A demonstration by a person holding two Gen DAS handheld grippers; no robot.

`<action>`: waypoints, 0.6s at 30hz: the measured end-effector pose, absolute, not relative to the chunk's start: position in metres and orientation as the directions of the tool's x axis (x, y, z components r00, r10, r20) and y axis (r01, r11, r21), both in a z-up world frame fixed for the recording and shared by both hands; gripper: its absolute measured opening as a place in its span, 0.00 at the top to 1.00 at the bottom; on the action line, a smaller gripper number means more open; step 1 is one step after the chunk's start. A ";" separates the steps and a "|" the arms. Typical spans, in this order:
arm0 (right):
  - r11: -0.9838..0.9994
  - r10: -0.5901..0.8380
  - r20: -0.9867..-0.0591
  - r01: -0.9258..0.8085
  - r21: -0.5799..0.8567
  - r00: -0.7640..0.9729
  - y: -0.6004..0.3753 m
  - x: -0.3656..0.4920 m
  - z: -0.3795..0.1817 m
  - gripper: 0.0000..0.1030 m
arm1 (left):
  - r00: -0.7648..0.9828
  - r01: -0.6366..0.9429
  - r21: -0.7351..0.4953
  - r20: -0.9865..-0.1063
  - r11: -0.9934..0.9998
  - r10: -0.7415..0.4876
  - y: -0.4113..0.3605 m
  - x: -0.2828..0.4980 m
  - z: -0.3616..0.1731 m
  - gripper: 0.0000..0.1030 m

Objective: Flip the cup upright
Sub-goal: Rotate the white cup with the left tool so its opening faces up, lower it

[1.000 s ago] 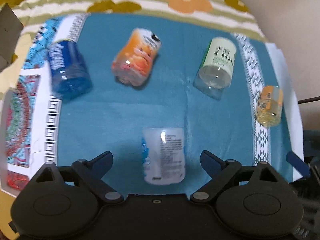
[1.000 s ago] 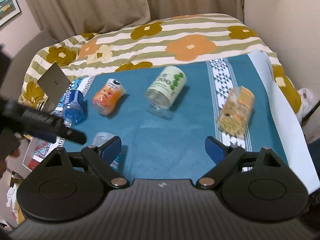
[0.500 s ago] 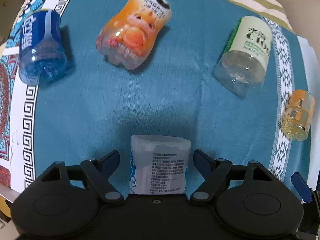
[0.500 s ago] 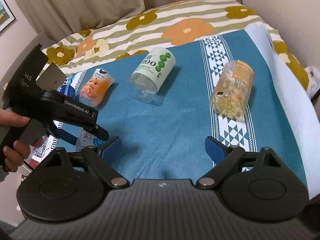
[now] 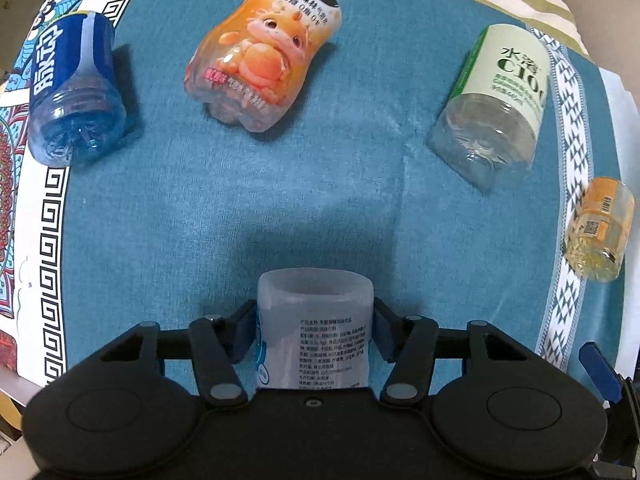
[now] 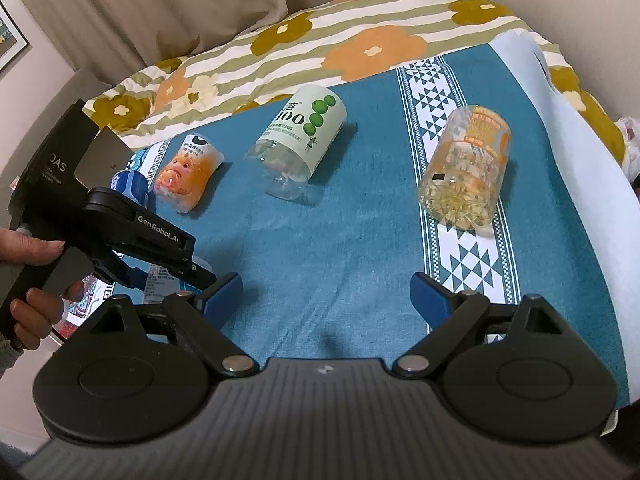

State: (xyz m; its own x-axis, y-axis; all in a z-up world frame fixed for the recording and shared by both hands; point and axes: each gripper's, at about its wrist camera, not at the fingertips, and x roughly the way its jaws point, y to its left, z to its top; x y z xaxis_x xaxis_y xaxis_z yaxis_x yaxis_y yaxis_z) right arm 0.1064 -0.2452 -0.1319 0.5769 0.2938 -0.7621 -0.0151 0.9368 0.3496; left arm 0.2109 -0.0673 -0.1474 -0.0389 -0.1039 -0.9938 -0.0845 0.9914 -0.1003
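A white translucent cup (image 5: pixel 316 332) with a printed label lies on its side on the blue cloth (image 5: pixel 280 184), open mouth facing away. My left gripper (image 5: pixel 314 332) is shut on it, a blue pad on each side. In the right wrist view the left gripper (image 6: pixel 176 268) is at the left with the white cup (image 6: pixel 158 280) mostly hidden under it. My right gripper (image 6: pixel 326 300) is open and empty, above the cloth.
Several other cups lie on their sides: a blue one (image 5: pixel 74 92), an orange cartoon one (image 5: pixel 260 52), a green-labelled clear one (image 5: pixel 496 100) and a yellow-orange one (image 5: pixel 600 228). The cloth covers a floral bedspread (image 6: pixel 320 40). The bed edge is at right.
My left gripper moved forward over the white cup and closed its pads on it. My right gripper stayed open and shifted little.
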 end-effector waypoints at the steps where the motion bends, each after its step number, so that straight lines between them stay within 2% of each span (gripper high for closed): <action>1: 0.936 0.294 -0.760 -0.015 0.351 0.580 -0.246 0.106 -0.131 0.00 | -0.036 -0.084 -0.102 -0.994 0.991 -0.105 -0.069 0.213 -0.145 0.40; 7: 0.931 0.295 -0.741 -0.008 0.364 0.603 -0.250 0.102 -0.123 0.00 | 0.009 -0.061 -0.137 -0.991 0.989 -0.136 -0.065 0.211 -0.121 0.41; 11: 0.926 0.300 -0.724 -0.009 0.377 0.621 -0.251 0.097 -0.118 0.00 | 0.198 -0.001 -0.134 -0.971 0.991 -0.131 -0.065 0.196 -0.098 0.41; 15: 0.925 0.306 -0.718 -0.015 0.381 0.625 -0.249 0.091 -0.119 0.00 | 0.442 0.021 -0.163 -0.884 0.986 -0.155 -0.062 0.167 -0.098 0.40; 18: 0.930 0.304 -0.733 -0.023 0.366 0.609 -0.244 0.088 -0.126 0.00 | 0.606 0.030 -0.113 -0.788 0.993 -0.108 -0.065 0.142 -0.113 0.40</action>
State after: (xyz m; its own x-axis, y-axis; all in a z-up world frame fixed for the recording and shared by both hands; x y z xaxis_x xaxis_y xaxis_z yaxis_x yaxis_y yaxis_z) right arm 0.0885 -0.2442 -0.1258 0.6086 0.3038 -0.7330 -0.0232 0.9302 0.3662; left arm 0.1419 -0.0650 -0.1133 0.6056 -0.1084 -0.7883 0.0302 0.9931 -0.1134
